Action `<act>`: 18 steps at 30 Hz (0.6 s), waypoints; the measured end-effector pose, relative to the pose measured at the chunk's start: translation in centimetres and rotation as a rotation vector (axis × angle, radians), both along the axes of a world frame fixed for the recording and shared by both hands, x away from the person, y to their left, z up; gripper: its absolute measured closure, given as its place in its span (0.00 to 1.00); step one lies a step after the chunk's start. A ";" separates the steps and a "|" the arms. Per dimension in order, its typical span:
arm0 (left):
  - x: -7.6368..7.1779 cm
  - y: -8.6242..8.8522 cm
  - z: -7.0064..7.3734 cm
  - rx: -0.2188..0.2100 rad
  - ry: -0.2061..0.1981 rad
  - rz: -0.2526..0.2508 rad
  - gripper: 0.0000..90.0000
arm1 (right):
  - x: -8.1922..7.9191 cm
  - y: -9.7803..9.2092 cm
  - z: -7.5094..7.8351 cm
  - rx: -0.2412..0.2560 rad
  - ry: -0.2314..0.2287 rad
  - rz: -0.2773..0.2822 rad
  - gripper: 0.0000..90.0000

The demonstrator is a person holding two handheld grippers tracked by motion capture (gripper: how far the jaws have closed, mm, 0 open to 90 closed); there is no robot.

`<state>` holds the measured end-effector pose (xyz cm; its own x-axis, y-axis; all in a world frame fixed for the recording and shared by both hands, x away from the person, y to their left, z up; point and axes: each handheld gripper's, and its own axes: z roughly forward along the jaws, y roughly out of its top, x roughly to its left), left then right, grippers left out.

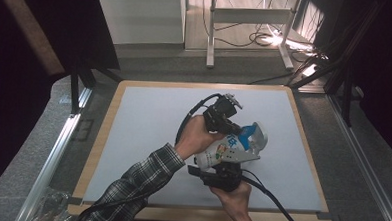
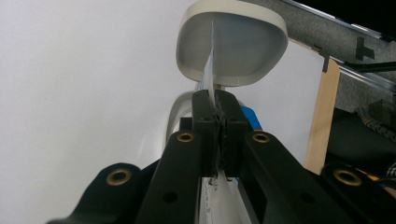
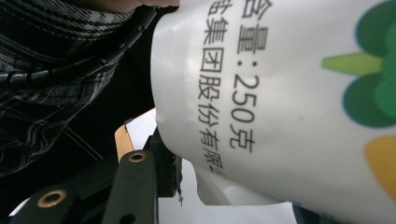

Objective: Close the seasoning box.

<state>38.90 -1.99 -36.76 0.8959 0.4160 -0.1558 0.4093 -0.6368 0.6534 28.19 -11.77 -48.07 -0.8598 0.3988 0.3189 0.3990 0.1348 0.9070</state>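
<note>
A white pouch with black print, green and yellow marks and a blue top is held above the table between both grippers. My left gripper comes in from the upper left and is shut on the pouch's thin top edge, as the left gripper view shows. From the near side, my right gripper is shut on the pouch's lower body, which bulges between its jaws. A grey-white bowl lies just beyond the pouch's top.
The white mat has a wooden border. Metal rails run along both sides of the table, and a desk frame with cables stands behind it. A plaid sleeve crosses the near left part.
</note>
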 end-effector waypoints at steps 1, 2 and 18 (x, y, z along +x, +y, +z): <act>0.0 0.0 0.0 0.002 -0.003 -0.002 0.98 | 0.0 0.0 0.0 -0.001 -0.004 -0.001 0.63; 0.0 0.0 0.0 -0.001 -0.002 0.001 0.98 | 0.0 0.0 0.0 -0.001 -0.004 -0.001 0.63; 0.0 -0.1 0.2 0.002 -0.004 -0.001 0.98 | 0.0 0.1 0.2 -0.001 -0.006 -0.002 0.63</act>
